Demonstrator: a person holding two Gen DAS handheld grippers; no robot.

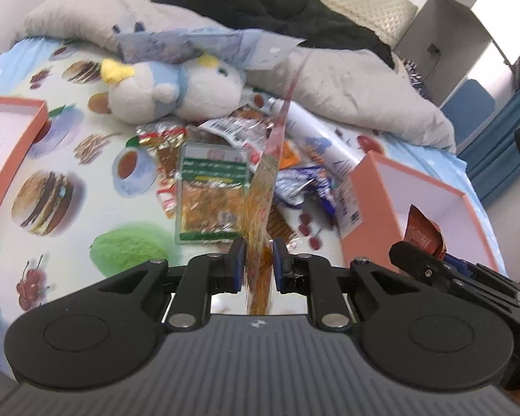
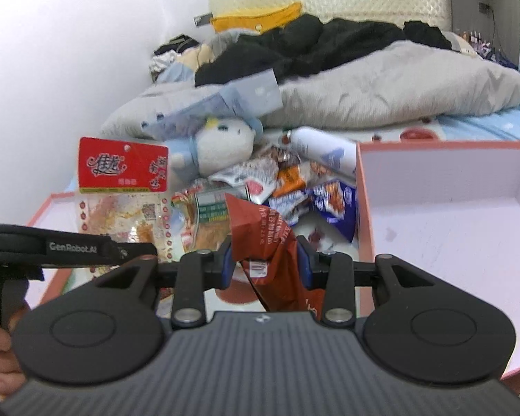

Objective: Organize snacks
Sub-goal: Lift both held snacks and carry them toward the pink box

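Now: left gripper clamped on clear red-topped packet, edge-on. Right gripper clamped on crumpled red-brown packet, beside pink box.

Each fisheye camera sits close behind its own gripper's fingers, tilted down across a food-print bedsheet toward 12 o'clock. Both views share the white-and-blue plush toy and heap of snack packets. The salmon-rimmed cardboard box lies at 3 o'clock.

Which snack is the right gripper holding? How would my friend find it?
Start at the pink box on the bed; just left of it, the right gripper pinches a crumpled red-brown packet. Unlike the flat, clear packet with a bright red header nearby, it is opaque and wrinkled.
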